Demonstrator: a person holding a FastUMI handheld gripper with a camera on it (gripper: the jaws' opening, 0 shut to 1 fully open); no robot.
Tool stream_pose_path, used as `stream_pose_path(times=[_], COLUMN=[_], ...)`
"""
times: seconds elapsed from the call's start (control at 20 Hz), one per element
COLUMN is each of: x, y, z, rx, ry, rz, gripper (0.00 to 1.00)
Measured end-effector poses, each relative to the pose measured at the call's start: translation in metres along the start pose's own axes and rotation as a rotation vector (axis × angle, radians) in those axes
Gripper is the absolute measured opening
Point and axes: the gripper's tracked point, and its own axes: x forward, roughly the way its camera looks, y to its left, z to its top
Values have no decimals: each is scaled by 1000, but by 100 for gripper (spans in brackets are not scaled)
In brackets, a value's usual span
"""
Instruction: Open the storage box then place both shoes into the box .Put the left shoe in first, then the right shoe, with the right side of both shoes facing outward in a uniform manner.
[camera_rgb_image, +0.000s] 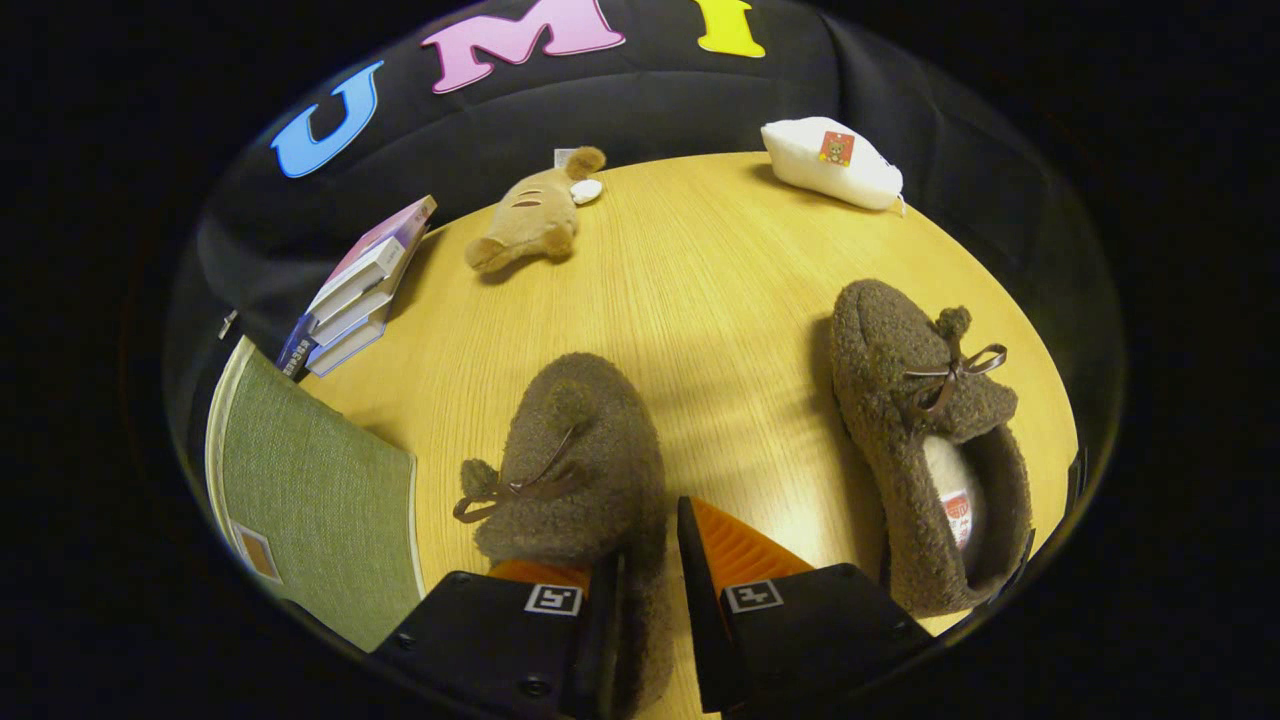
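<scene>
Tool (650, 600) low over the wooden surface (700, 280), pointing forward and down. Its two fingers straddle the heel-side edge of the near shoe (575, 460): fuzzy fabric fills the narrow gap between them, and both seem to press on it, so the tool reads as clenched on that shoe. Each finger carries a small square coded marker.

Near shoe: brown fuzzy slipper with a thin ribbon bow and pom-poms, toe pointing away from the tool.

Second shoe (925, 440): same make, well apart on the far side of the fingers, lying on the surface, opening toward the tool. A small red-and-white label sits inside it; text too small to read.

Green fabric storage box (310, 490) sits beside the near shoe; lid looks closed.

Beyond: stacked books (360, 290), tan plush toy (530, 220), white pouch (830, 165) with a small red tag.
</scene>
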Motion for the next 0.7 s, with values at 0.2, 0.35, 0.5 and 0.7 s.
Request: stream_pose_path(times=[0.2, 0.35, 0.5, 0.7], x=[3, 0, -17, -63], y=[2, 1, 6, 18], z=[1, 1, 8, 31], rx=[14, 6, 13, 41], ry=[18, 19, 5, -36], rz=[19, 17, 30, 65], gripper=[20, 7, 7, 6])
